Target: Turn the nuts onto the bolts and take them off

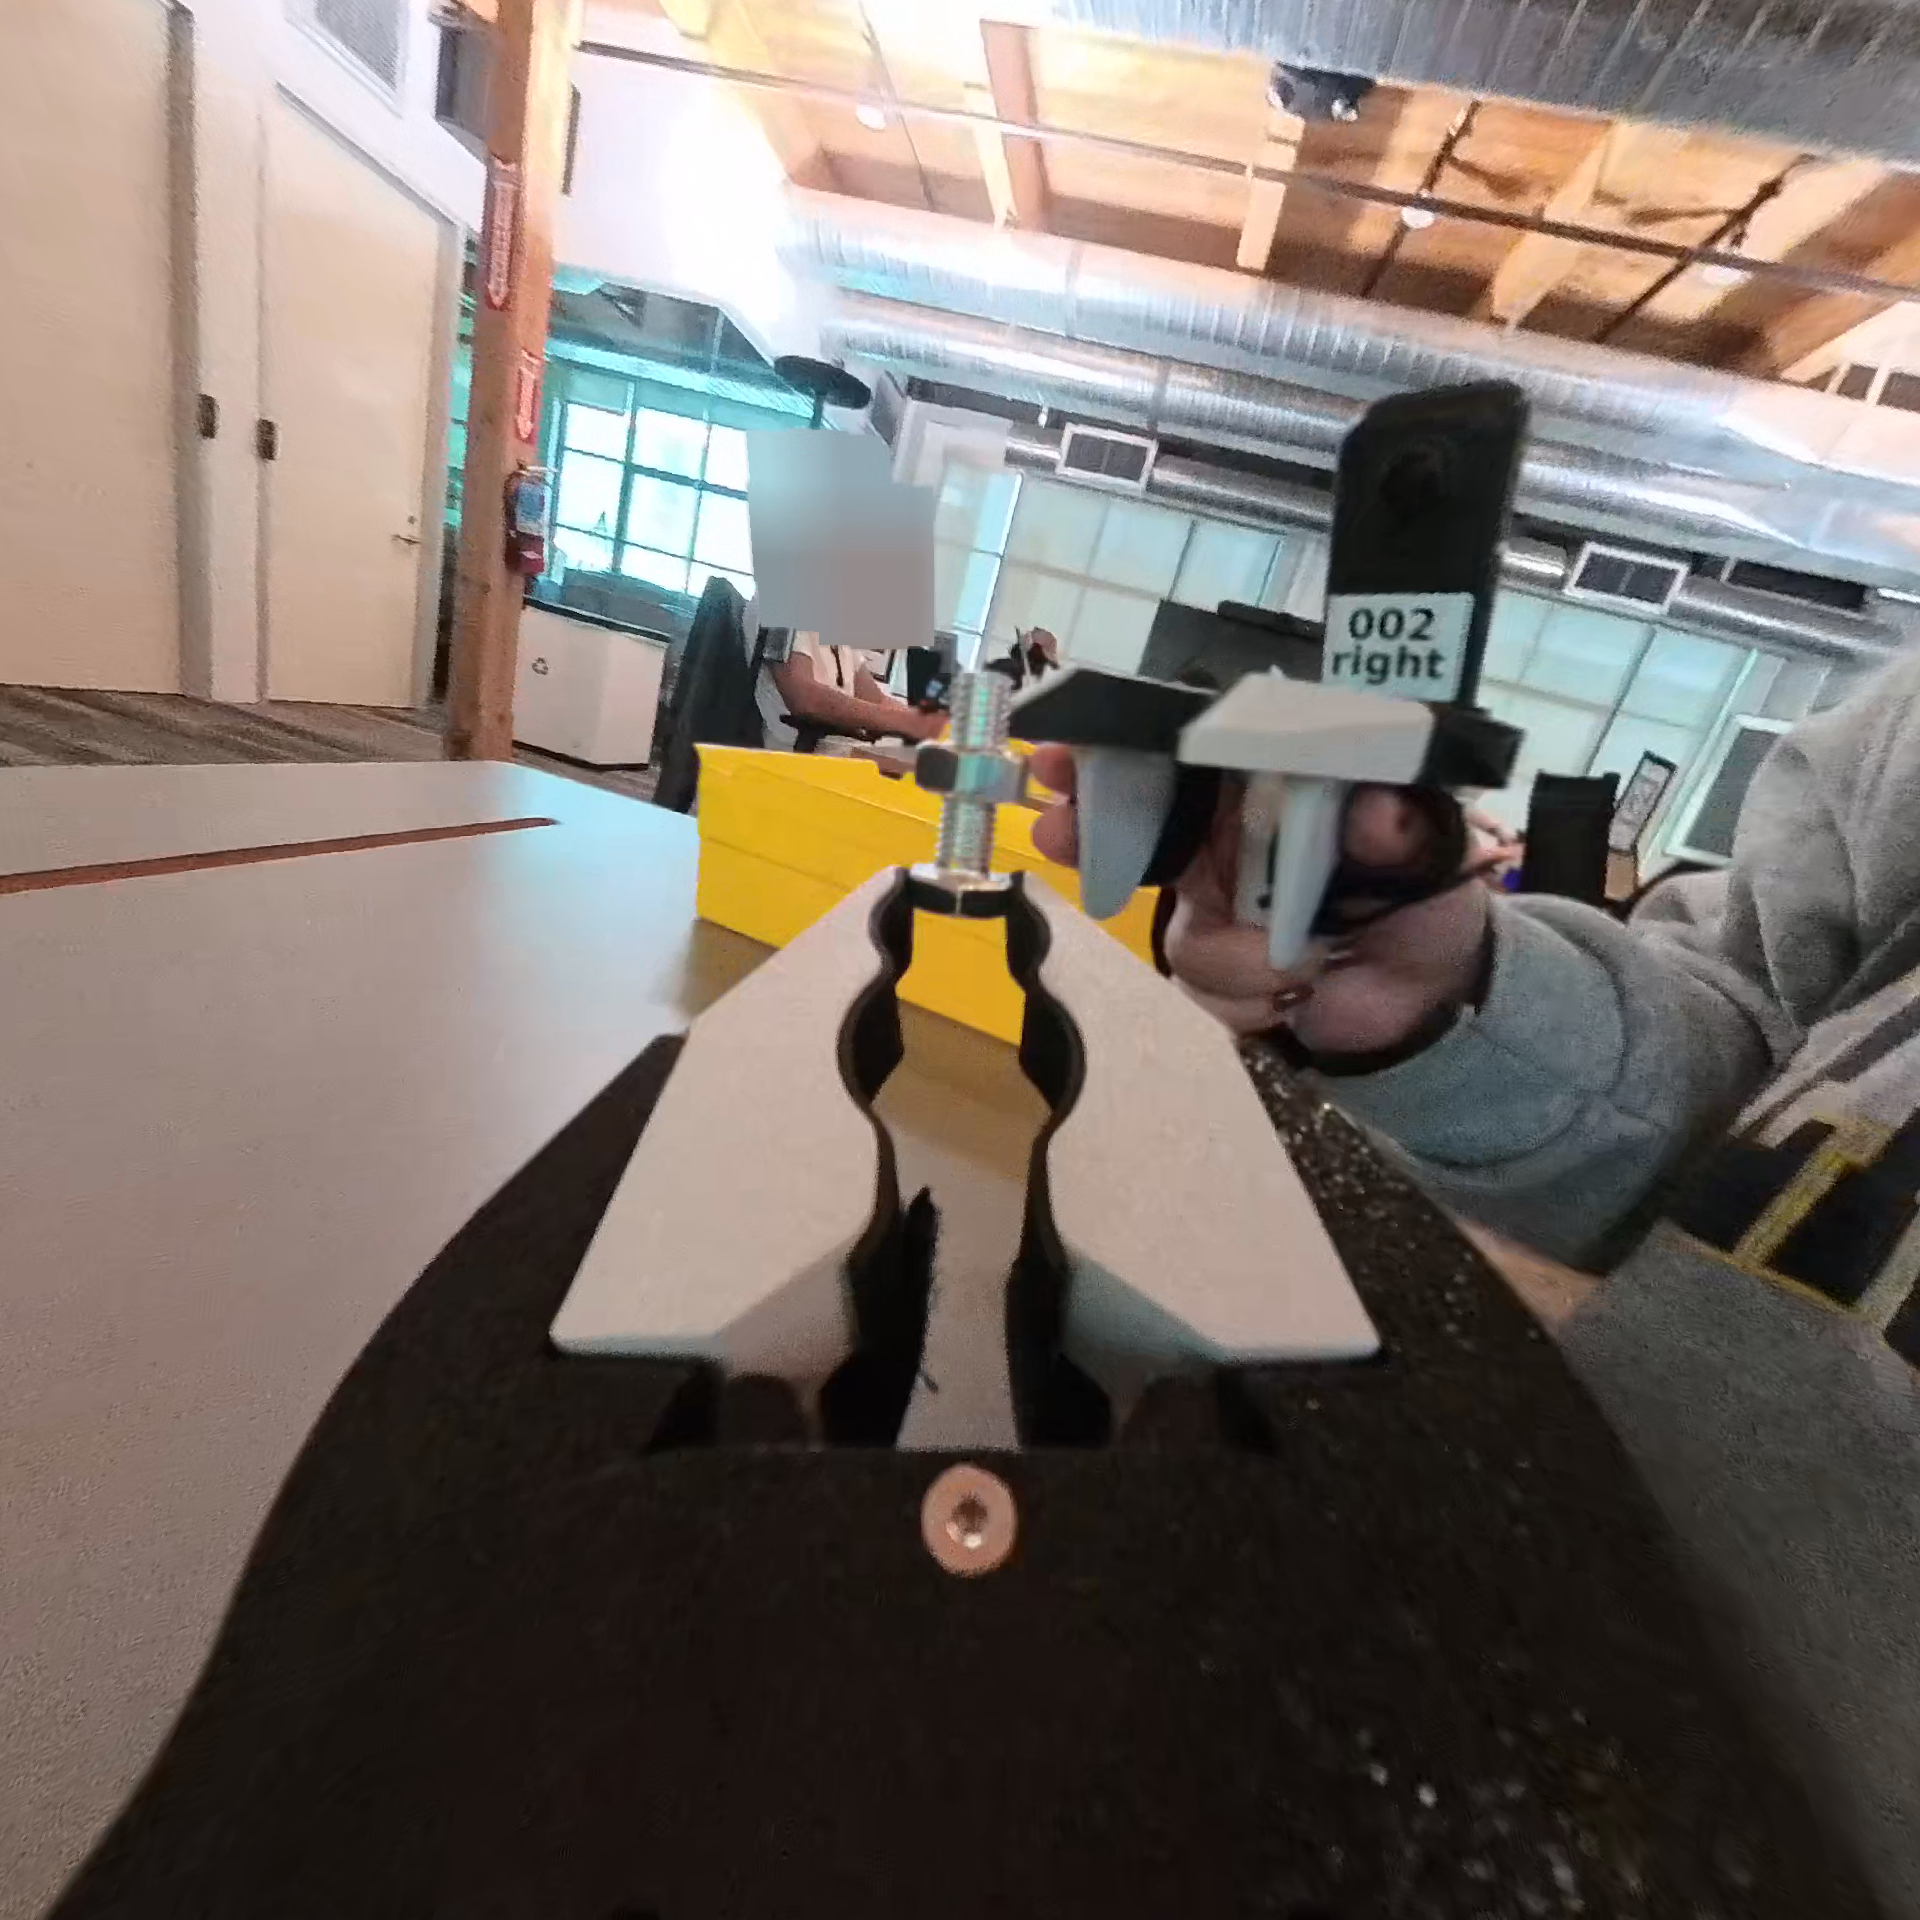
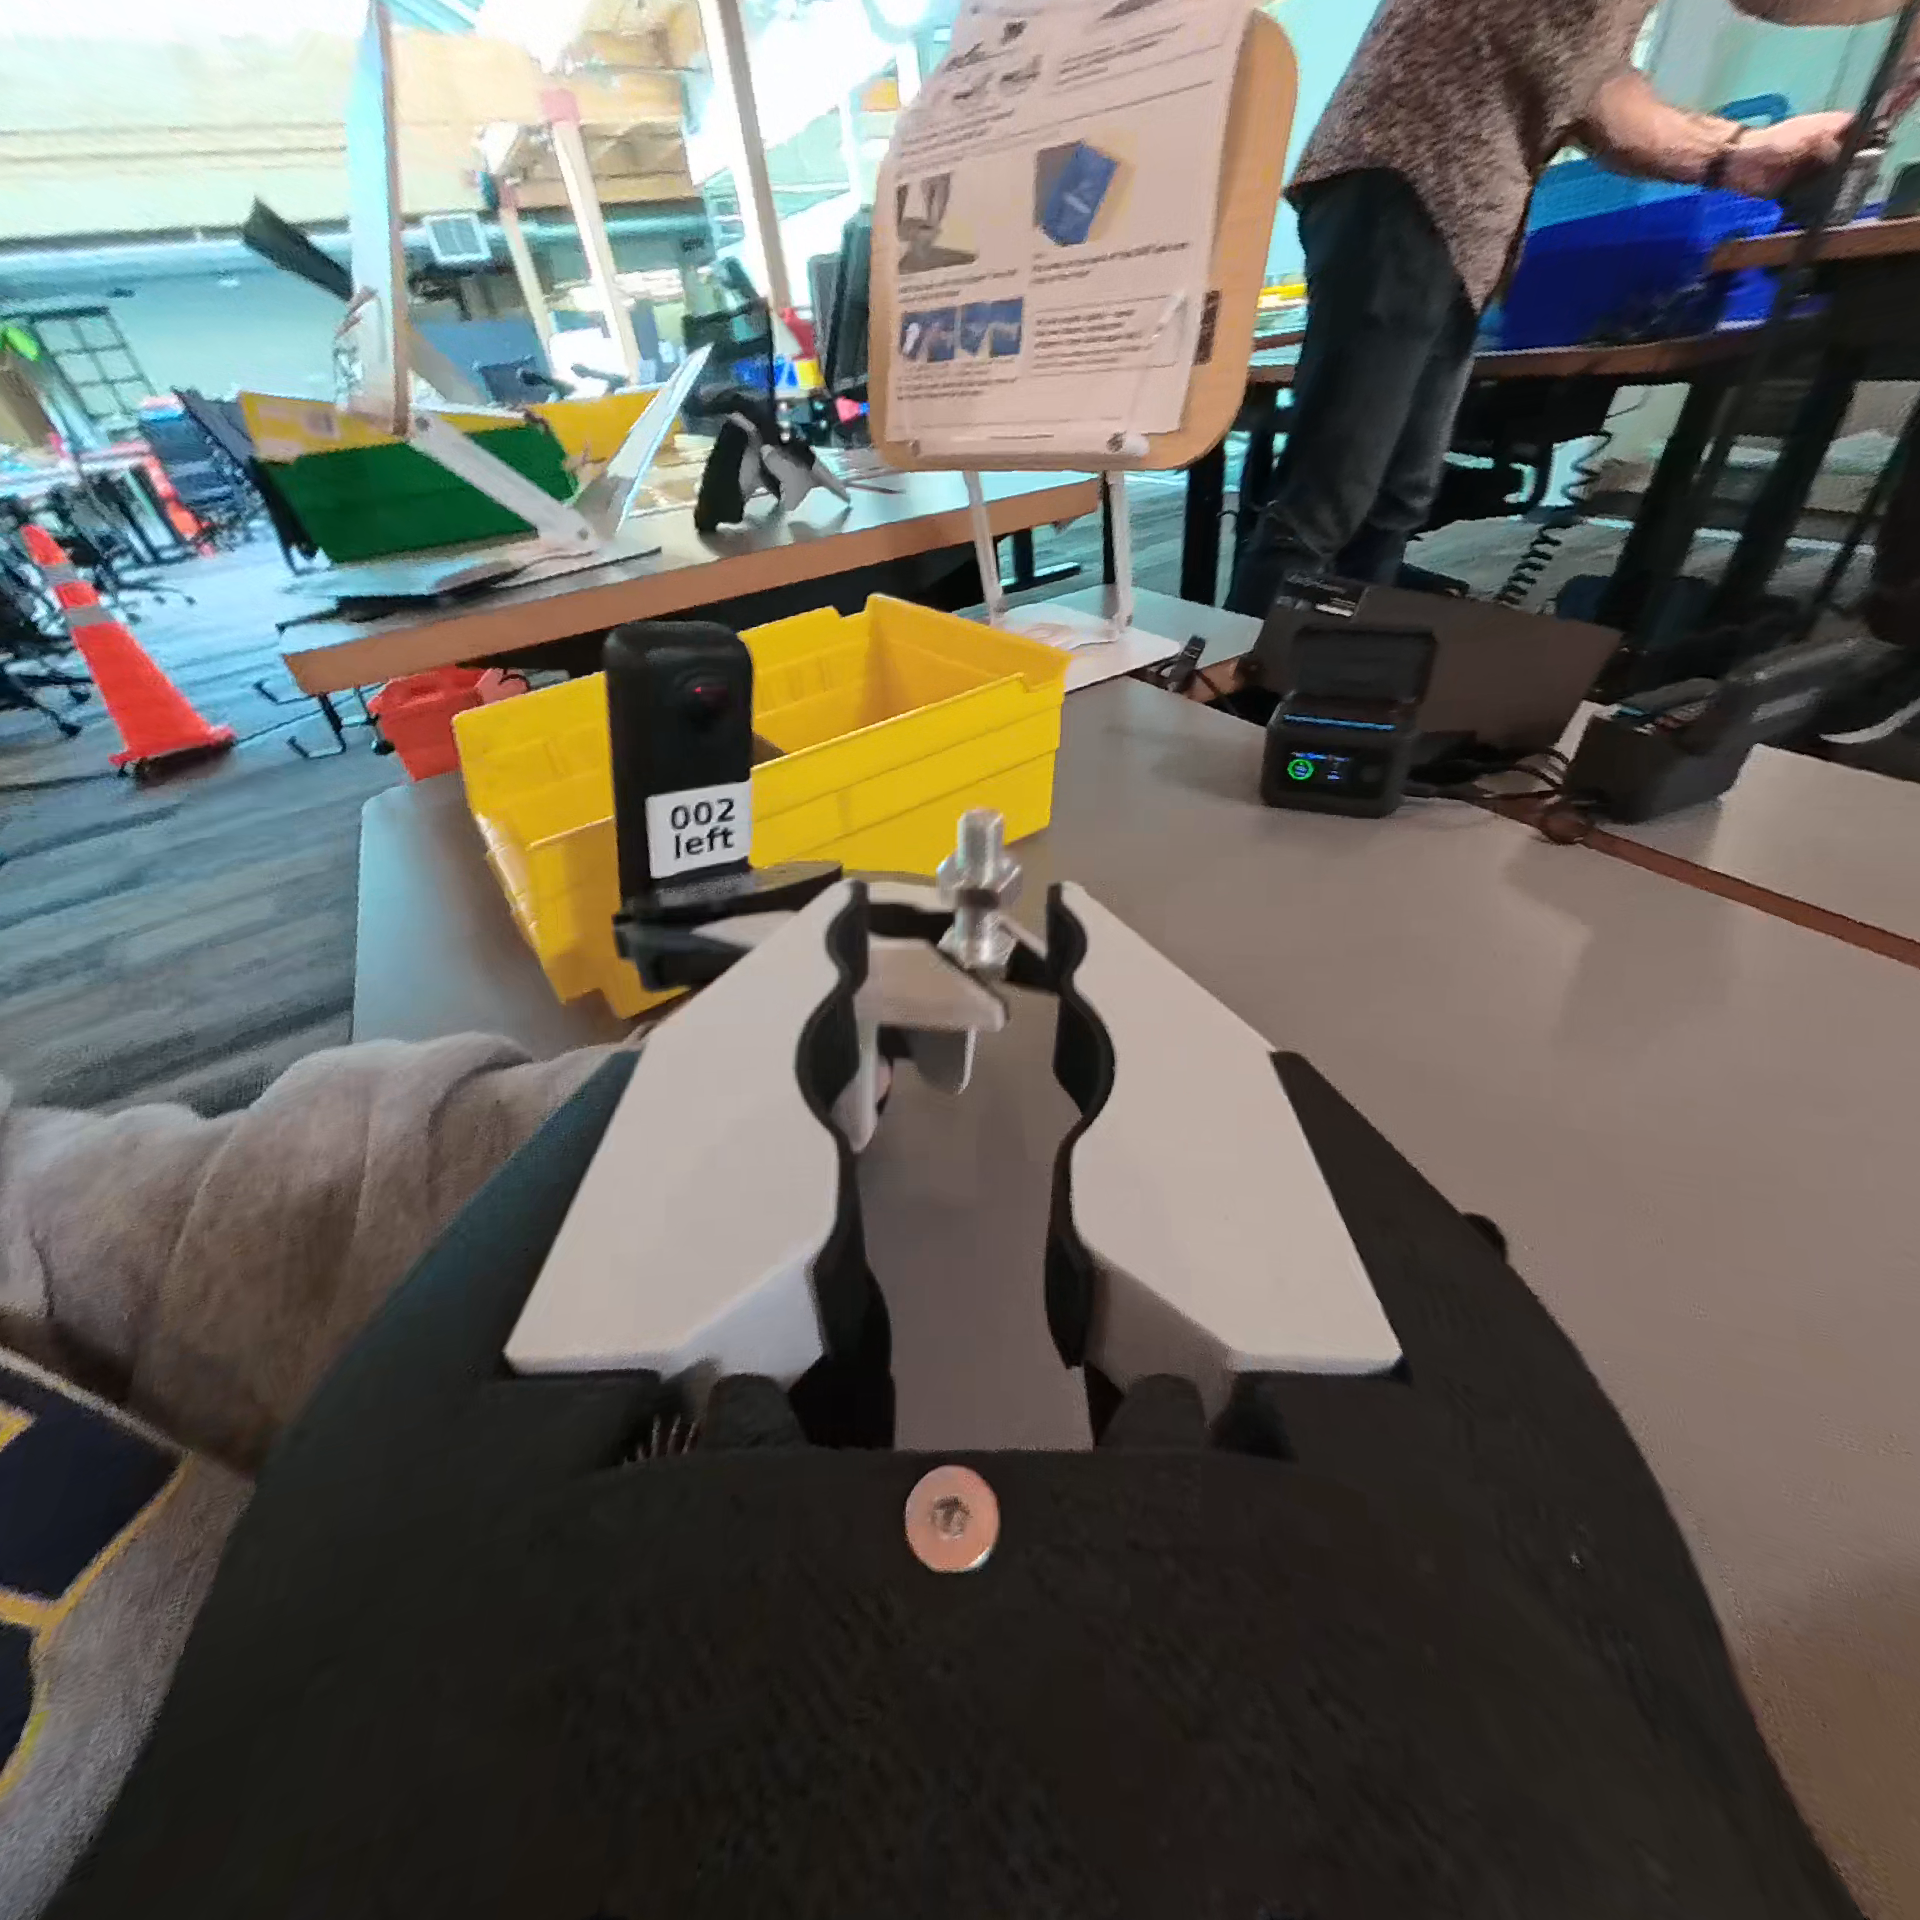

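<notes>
Bolt (image 1: 964, 774) stands upright above the table (image 1: 312, 1039), head pinched between the tips of the left gripper (image 1: 961, 896), which is clamped on it. Nut (image 1: 971, 771) sits partway down the thread, with bare thread showing above and below it. Right gripper (image 2: 956, 914) has its fingers apart, tips flanking the bolt but not touching the nut in either view. Yellow bin (image 2: 831, 748) rests on the table just behind.

Judgement: nut is mid-travel, and the next grasp is on its flats.

Risks:
- Left grip holds only the bolt head; twisting the nut could spin or tilt the bolt in the tips.
- If the right gripper closes off-centre, it may catch thread instead of nut and slip.
- Once off the thread end, the nut could drop and roll across the table.
</notes>
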`<state>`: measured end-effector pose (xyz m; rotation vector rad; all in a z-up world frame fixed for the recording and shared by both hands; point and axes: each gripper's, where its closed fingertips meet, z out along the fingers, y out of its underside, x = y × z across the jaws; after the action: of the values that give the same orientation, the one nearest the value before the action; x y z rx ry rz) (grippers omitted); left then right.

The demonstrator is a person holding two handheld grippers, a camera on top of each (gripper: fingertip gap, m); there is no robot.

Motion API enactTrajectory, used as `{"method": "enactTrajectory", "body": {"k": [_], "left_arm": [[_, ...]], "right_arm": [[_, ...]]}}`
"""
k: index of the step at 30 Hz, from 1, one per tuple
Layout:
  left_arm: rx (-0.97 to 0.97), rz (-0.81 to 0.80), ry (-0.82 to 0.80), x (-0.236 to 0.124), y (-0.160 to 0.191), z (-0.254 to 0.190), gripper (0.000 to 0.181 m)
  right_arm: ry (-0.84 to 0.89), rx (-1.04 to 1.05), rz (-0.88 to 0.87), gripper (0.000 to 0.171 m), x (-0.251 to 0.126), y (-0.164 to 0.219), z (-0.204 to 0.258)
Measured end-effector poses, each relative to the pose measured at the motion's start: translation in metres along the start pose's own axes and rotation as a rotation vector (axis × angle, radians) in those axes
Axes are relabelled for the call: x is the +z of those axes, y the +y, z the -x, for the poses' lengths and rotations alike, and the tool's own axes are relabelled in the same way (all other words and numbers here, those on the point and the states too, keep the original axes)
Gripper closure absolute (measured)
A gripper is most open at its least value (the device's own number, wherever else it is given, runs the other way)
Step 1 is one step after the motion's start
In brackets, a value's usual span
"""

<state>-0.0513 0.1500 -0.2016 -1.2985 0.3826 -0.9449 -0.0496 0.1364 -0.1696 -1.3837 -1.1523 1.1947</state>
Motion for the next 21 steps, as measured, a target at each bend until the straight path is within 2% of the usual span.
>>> {"method": "enactTrajectory", "body": {"k": [4, 6, 10, 11, 12, 14, 16, 19, 21], "left_arm": [[0.046, 0.052, 0.070, 0.006, 0.009, -0.017, 0.166], [0.064, 0.074, 0.085, 0.009, 0.012, -0.021, 0.166], [0.100, 0.060, 0.088, 0.011, 0.012, -0.025, 0.166], [0.127, 0.058, 0.075, 0.015, 0.012, -0.027, 0.163], [0.147, 0.055, 0.042, 0.015, 0.011, -0.023, 0.151], [0.169, 0.051, -0.072, 0.013, 0.008, -0.004, 0.134], [0.209, 0.030, -0.193, 0.008, 0.003, 0.012, 0.128], [0.267, 0.001, -0.364, 0.000, -0.003, 0.034, 0.107], [0.268, 0.001, -0.427, -0.003, -0.002, 0.042, 0.095]], "right_arm": [[-0.016, 0.007, 0.031, 0.145, 0.005, 0.004, 0.000], [-0.026, -0.006, 0.042, 0.162, 0.006, 0.007, 0.002], [-0.020, -0.040, 0.066, 0.163, -0.001, 0.005, 0.002], [0.015, -0.076, 0.068, 0.164, -0.007, 0.000, -0.004], [0.075, -0.127, 0.069, 0.164, -0.018, -0.008, -0.014], [0.257, -0.224, 0.114, 0.164, -0.051, -0.025, -0.053], [0.492, -0.264, 0.302, 0.164, -0.103, -0.025, -0.107], [0.799, -0.094, 0.775, 0.164, -0.207, 0.018, -0.174], [0.853, 0.110, 1.050, 0.163, -0.263, 0.064, -0.191]]}}
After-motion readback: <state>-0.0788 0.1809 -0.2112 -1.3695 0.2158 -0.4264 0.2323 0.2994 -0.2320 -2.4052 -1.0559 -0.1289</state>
